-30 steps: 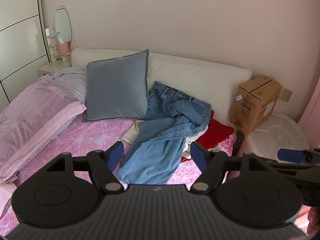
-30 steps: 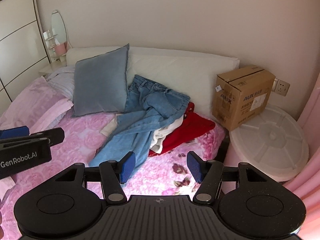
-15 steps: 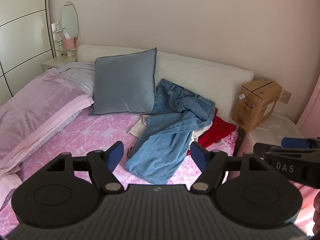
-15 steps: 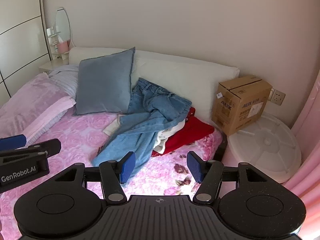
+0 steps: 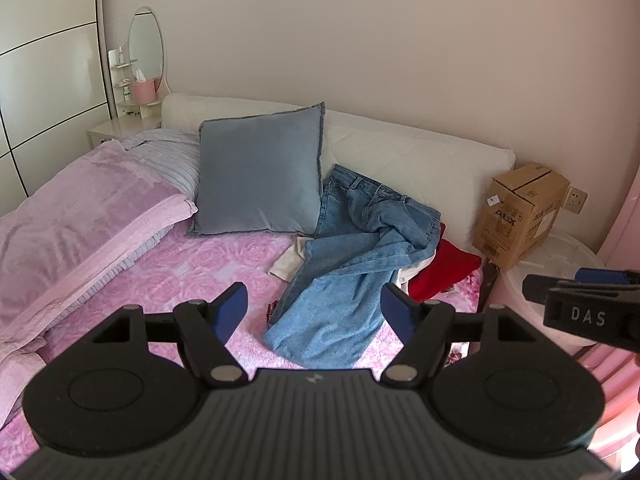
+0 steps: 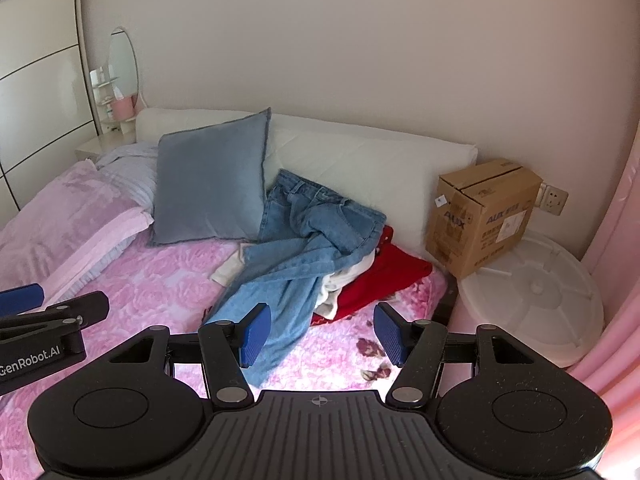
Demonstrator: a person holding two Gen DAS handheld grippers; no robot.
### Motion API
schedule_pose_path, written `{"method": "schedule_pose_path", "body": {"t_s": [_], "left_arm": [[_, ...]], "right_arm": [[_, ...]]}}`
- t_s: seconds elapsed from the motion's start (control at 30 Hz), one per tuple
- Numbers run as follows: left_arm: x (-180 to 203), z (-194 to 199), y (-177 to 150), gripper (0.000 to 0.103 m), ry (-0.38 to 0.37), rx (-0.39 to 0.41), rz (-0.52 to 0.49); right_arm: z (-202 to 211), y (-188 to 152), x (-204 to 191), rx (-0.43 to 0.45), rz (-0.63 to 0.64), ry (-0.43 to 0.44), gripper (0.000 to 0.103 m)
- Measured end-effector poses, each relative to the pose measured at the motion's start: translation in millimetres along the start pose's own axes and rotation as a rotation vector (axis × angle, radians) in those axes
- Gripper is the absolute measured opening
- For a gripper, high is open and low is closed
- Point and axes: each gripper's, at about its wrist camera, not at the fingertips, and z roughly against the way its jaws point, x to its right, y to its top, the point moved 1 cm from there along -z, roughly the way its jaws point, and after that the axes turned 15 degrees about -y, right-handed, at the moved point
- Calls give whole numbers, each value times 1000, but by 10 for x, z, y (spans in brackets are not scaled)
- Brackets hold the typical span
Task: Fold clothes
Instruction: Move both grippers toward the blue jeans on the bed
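Note:
Blue jeans (image 5: 352,252) (image 6: 304,248) lie crumpled on the pink flowered bed (image 5: 200,268) (image 6: 160,280), draped over a white garment (image 5: 286,266) (image 6: 336,284) and a red garment (image 5: 444,268) (image 6: 384,276). My left gripper (image 5: 316,312) hangs open well short of the pile, nothing between its fingers. My right gripper (image 6: 320,334) is open too, above the bed's near right part, holding nothing. Each gripper shows at the edge of the other's view.
A grey-blue cushion (image 5: 258,176) leans on the white headboard (image 5: 420,160). A folded pink blanket (image 5: 72,216) covers the bed's left side. A cardboard box (image 6: 484,216) sits on a white round lid (image 6: 532,296) at the right. Pink curtain (image 6: 616,280) at far right.
Both grippers have drawn back and risen a little, so the bed and clothes look smaller and lower. The jaws stay open. The clothes have not moved.

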Motion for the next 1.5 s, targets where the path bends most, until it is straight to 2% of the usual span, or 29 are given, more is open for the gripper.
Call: {"method": "schedule_pose_path", "body": {"t_s": [0.5, 0.73, 1.0, 1.17, 1.5], "left_arm": [[-257, -156, 42, 70, 1, -13, 38], [-334, -194, 72, 70, 15, -9, 57], [-362, -270, 82, 70, 19, -16, 63], [-380, -331, 89, 70, 26, -22, 65], [-406, -666, 168, 70, 43, -50, 86]], "right_arm": [[-183, 107, -165, -24, 11, -21, 61], [-244, 150, -240, -12, 32, -2, 61], [-323, 201, -274, -26, 87, -41, 61], [-405, 244, -251, -54, 80, -22, 61], [-686, 328, -231, -22, 63, 2, 61]]}}
